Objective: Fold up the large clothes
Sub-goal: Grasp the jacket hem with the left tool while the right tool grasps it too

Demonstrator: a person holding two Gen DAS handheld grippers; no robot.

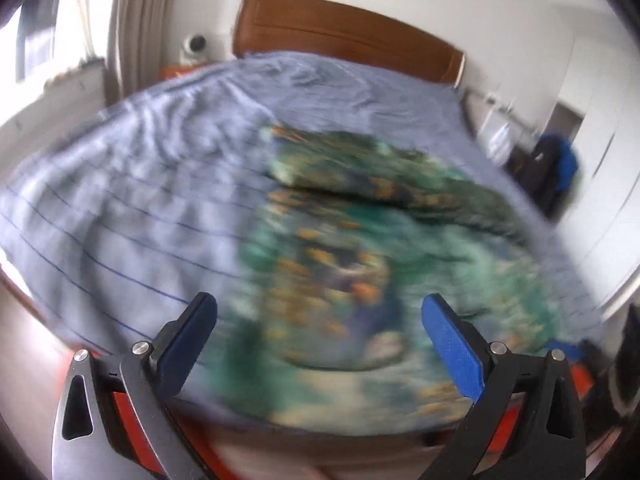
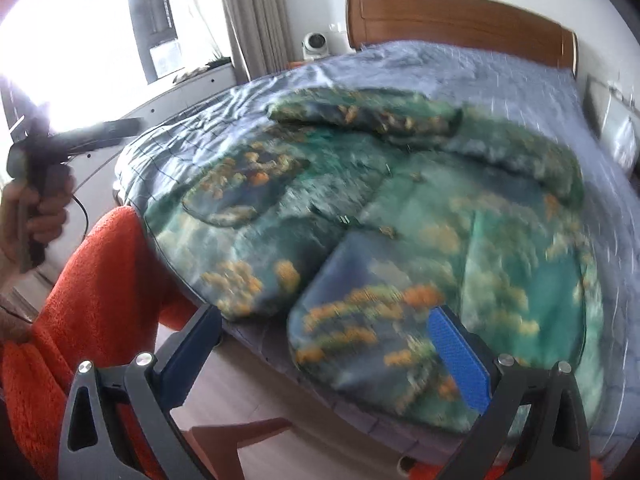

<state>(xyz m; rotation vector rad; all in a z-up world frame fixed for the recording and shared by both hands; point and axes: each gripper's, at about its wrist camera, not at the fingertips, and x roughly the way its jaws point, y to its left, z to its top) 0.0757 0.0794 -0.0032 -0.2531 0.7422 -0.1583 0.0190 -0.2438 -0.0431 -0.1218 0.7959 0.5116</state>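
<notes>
A large green garment [image 1: 360, 248] printed with orange and blue patches lies spread on the bed; the left wrist view is blurred by motion. My left gripper [image 1: 320, 308] hovers open above its near part, nothing between the blue pads. In the right wrist view the same garment [image 2: 400, 208] covers the bed's near half, with a sleeve folded across the top and a flap turned over at the front edge. My right gripper [image 2: 326, 320] is open just above that front flap. The left gripper [image 2: 80, 134] shows at the far left, held by a hand [image 2: 44, 208].
The bed [image 1: 120, 200] has a wrinkled blue-grey striped sheet and a wooden headboard [image 2: 460, 20]. An orange sleeve [image 2: 92, 280] fills the lower left. A small white fan [image 2: 316, 44] sits on a nightstand. Window and curtain stand left; dark bags [image 1: 556, 168] right.
</notes>
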